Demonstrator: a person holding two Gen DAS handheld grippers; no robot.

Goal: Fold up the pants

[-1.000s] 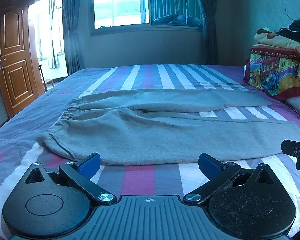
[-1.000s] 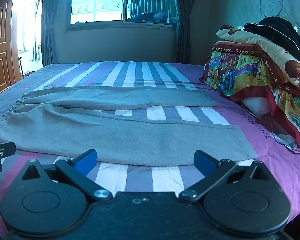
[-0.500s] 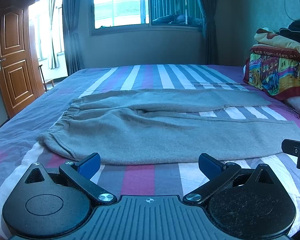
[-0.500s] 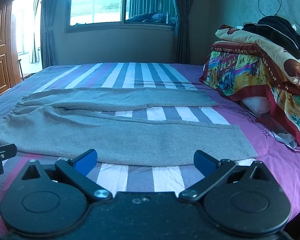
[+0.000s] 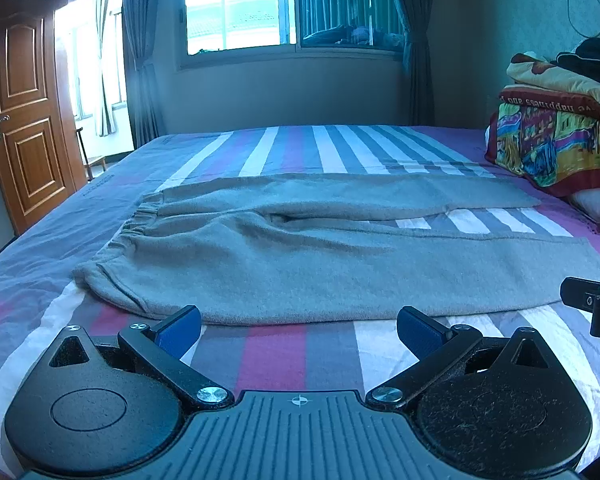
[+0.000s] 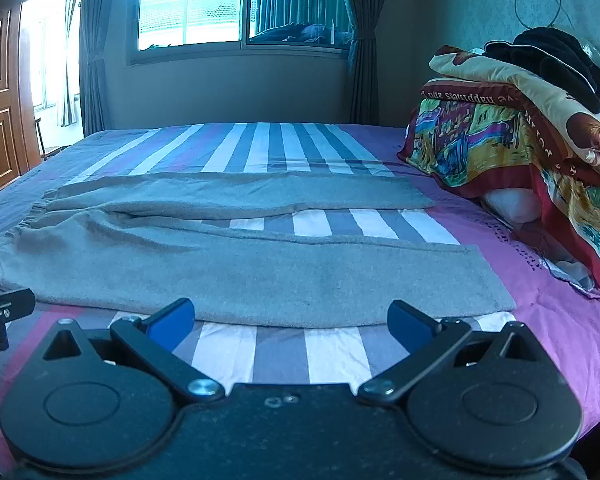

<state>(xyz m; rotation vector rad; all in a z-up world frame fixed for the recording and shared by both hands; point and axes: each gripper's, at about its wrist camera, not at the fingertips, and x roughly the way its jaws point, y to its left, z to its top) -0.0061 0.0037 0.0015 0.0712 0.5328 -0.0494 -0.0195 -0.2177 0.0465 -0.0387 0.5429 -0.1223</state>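
A: Since both grippers sit w/ fingers spread wide and nothing between them, the first fold hasn't begun, I'd say. Where are the pants (image 5: 300, 264) exactly?

B: Flat on the bed (image 5: 284, 344), waistband (image 5: 140, 220) to the left, legs running right. Near leg (image 6: 260, 276) and far leg (image 6: 240, 196) lie apart w/ striped sheet showing between them toward the hems. Left gripper (image 5: 299, 327) hovers just short of the near edge, closer to the waist end; right gripper (image 6: 291, 322) just short of the same edge, closer to the hem (image 6: 496, 284).

A: So the step is prob. leg onto leg?

B: That's my read. Pinch the near edge at both ends, left by the waistband corner, right by the hem corner, and get both layers of fabric, not just the top one. Lift only enough to clear, carry away from you, lay the near leg on the far leg so edges match.

A: Risks?

B: Fleece looks thick and soft, so a shallow bite may slip. Uneven lift btw the two grippers would skew the fold. There's also a ridge at the crotch (image 5: 280, 218); smooth it or it'll bunch. Keep clear of the blanket pile (image 6: 520, 128) on the right.
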